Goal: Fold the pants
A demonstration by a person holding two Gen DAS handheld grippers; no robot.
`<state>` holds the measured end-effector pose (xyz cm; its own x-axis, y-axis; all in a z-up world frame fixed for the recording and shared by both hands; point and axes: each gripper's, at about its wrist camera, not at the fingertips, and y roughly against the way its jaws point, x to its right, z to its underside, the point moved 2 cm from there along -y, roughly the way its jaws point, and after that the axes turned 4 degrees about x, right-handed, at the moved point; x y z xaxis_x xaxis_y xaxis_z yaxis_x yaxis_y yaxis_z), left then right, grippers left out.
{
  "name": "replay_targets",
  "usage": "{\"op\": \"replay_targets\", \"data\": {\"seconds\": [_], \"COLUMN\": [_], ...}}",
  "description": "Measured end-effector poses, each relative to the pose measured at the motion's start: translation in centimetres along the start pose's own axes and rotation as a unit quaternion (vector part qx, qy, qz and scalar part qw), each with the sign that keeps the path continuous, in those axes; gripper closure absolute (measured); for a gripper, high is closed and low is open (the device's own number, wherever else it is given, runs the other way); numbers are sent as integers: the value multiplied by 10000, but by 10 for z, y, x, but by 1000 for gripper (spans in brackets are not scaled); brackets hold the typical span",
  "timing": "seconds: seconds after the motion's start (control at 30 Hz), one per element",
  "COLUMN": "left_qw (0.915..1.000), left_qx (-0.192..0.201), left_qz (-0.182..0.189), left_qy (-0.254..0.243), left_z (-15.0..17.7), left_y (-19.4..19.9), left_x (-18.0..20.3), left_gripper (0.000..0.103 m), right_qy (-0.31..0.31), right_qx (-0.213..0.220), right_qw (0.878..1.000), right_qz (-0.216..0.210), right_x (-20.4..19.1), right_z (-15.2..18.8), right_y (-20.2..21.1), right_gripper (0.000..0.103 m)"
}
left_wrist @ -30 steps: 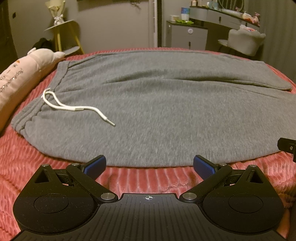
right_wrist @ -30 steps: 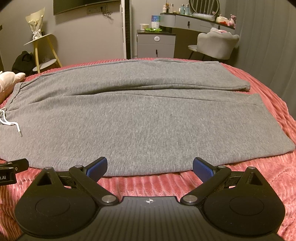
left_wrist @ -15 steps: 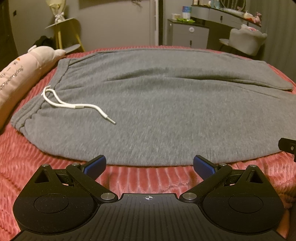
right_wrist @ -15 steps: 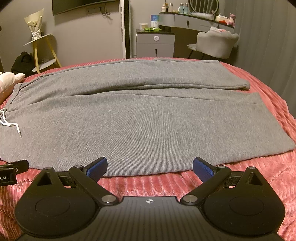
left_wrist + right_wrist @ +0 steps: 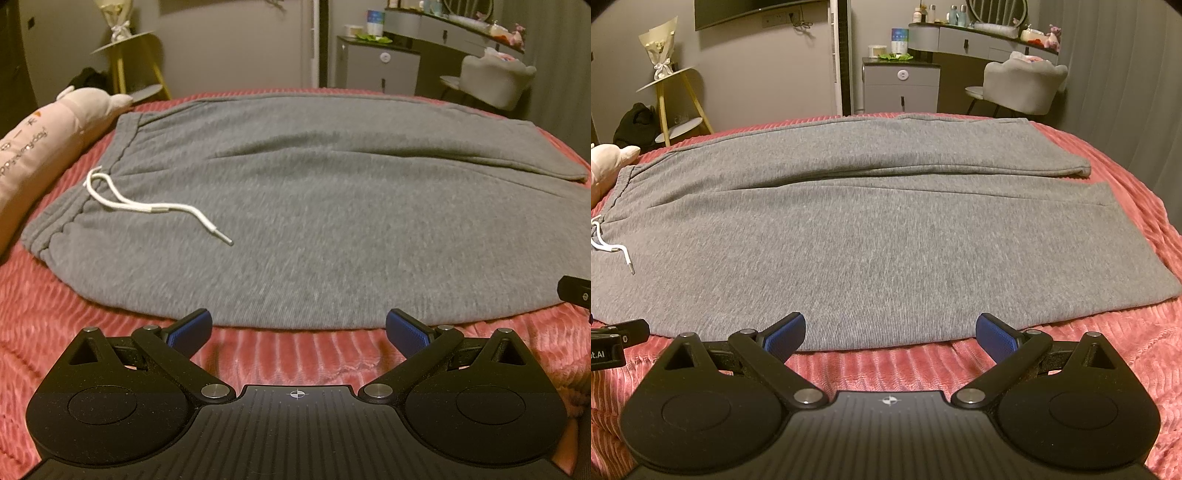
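Observation:
Grey sweatpants (image 5: 314,206) (image 5: 871,236) lie flat across a pink ribbed bedspread (image 5: 92,332), waistband to the left and leg cuffs to the right. A white drawstring (image 5: 147,206) (image 5: 613,247) rests on the fabric near the waistband. My left gripper (image 5: 298,328) stands open just short of the pants' near edge, nothing between its blue pads (image 5: 190,328). My right gripper (image 5: 891,330) is open too, at the near edge further right, with its left pad (image 5: 786,332) over the hem. Each gripper's black body shows at the other view's side edge.
A pink plush pillow (image 5: 44,140) lies along the bed's left side. Beyond the bed stand a yellow-legged side table (image 5: 677,99), a grey cabinet (image 5: 901,86), a vanity desk and a pale chair (image 5: 1023,85). Curtains hang at the right.
The left wrist view has drifted slightly, so the pants sit a little lower and nearer in it. Both grippers remain open and nothing was grasped.

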<state>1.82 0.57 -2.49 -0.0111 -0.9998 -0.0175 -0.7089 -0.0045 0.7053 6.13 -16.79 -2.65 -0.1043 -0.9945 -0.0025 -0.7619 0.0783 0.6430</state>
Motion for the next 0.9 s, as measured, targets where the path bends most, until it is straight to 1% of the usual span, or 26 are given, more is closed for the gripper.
{"op": "replay_targets", "data": {"seconds": [0.9], "left_qw": [10000], "left_qx": [-46], "left_qz": [-12], "left_qy": [19], "left_z": [0], "left_y": [-3], "left_x": [1], "left_gripper": [0], "right_qy": [-169], "right_qx": [-60], "right_qw": [9997], "right_qz": [-136], "right_x": [4], "right_z": [-1], "right_y": [-1], "right_gripper": [4]}}
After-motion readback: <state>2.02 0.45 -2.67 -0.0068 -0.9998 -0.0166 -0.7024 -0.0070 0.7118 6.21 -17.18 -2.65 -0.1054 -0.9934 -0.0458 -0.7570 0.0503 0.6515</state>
